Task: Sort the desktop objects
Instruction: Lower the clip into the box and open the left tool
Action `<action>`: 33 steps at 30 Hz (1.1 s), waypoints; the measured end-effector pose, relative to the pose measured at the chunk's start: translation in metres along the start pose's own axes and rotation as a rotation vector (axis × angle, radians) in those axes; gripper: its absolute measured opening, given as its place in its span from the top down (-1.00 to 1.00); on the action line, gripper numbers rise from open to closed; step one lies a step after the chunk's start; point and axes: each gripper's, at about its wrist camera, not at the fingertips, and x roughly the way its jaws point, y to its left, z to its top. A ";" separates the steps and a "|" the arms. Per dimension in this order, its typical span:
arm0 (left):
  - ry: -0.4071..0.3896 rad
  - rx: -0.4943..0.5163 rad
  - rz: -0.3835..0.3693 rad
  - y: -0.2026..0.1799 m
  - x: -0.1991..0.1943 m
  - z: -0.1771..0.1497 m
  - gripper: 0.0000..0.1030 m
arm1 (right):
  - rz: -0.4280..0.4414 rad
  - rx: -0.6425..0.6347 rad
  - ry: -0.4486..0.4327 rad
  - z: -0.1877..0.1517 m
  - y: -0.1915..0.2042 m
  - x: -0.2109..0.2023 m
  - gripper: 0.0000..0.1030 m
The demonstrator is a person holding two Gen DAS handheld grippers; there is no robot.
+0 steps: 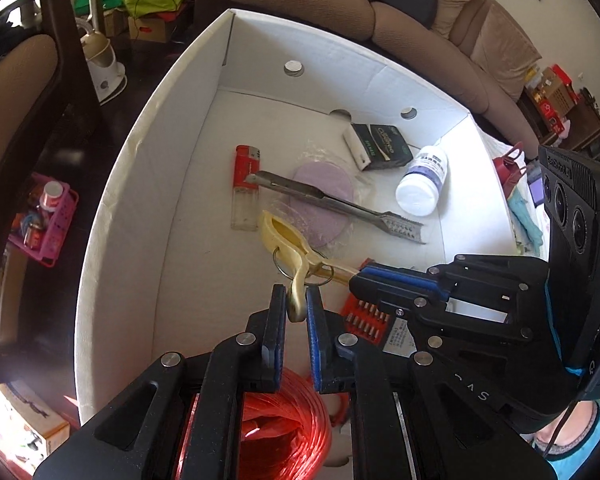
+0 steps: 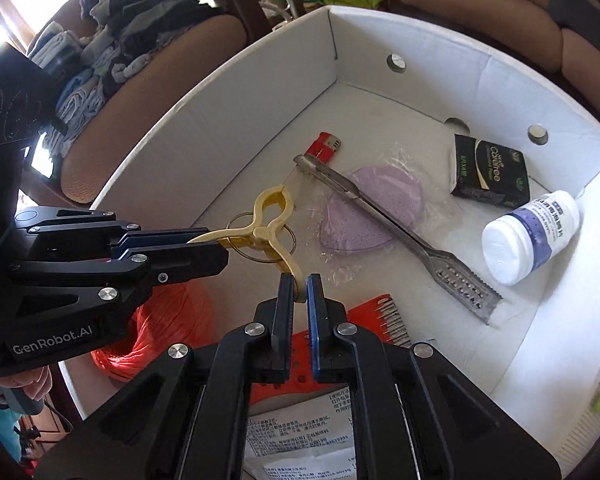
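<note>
Over the white box [image 1: 112,216], both hand-held grippers pinch the yellow clothespin [image 1: 288,246].

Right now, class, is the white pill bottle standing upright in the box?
No. The white pill bottle lies on its side on the white box floor, beside the metal tongs.

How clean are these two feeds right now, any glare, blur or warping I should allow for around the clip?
Left wrist view: strong fisheye bending of the white box rim, a blown-out patch at the lower left edge, and the yellow clip sharp between the left hand-held gripper fingers. Right wrist view: the same warping, window glare at the upper left, and the clip and right hand-held gripper in focus.
</note>
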 end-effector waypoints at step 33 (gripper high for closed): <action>-0.100 -0.043 0.068 -0.007 -0.047 -0.026 -1.00 | -0.170 0.057 -0.034 -0.020 0.005 -0.023 -1.00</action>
